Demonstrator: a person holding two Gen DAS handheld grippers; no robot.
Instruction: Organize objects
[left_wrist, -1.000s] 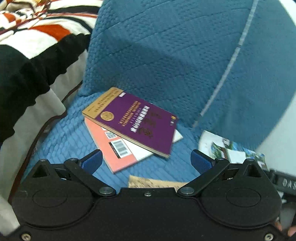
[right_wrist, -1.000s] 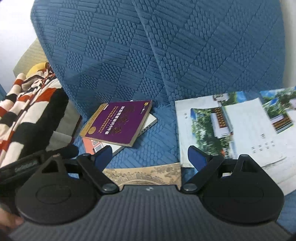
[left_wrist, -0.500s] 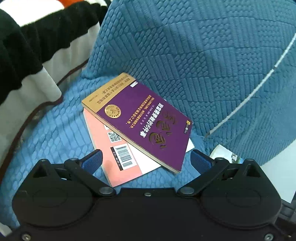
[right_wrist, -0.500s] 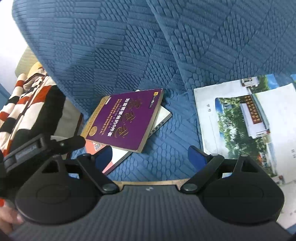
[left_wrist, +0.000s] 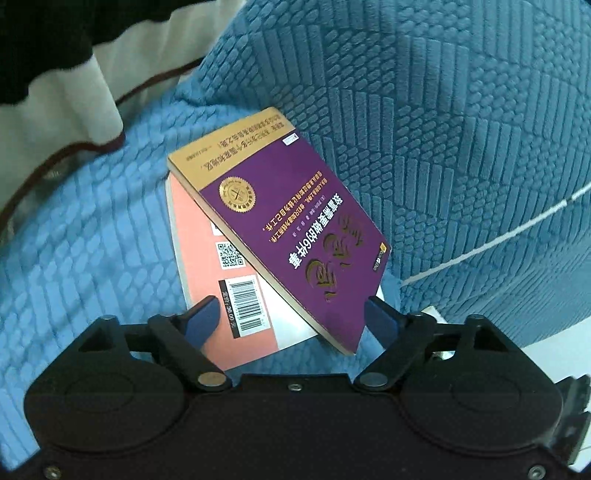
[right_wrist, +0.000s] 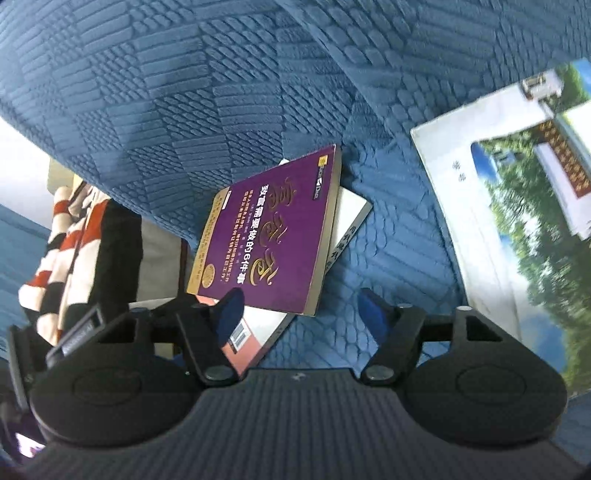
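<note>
A purple book with gold lettering (left_wrist: 291, 232) lies askew on a pink-and-white book (left_wrist: 207, 258) on the blue sofa seat (left_wrist: 85, 236). My left gripper (left_wrist: 291, 319) is open, its blue fingertips just in front of the near edges of both books. In the right wrist view the purple book (right_wrist: 273, 236) and the pink-and-white book (right_wrist: 255, 332) lie at centre left. My right gripper (right_wrist: 301, 314) is open and empty, close to the purple book's near corner. The left gripper's body shows at the lower left of that view (right_wrist: 85, 328).
A large booklet with a building photo (right_wrist: 517, 221) lies on the seat to the right. The quilted blue backrest (left_wrist: 443, 110) rises behind the books. A striped red, white and black blanket (right_wrist: 74, 240) hangs at the left.
Both grippers have moved forward and down toward the stacked books, which now look much larger. The tan booklet at the front edge has dropped out of view. The jaws stay open.
</note>
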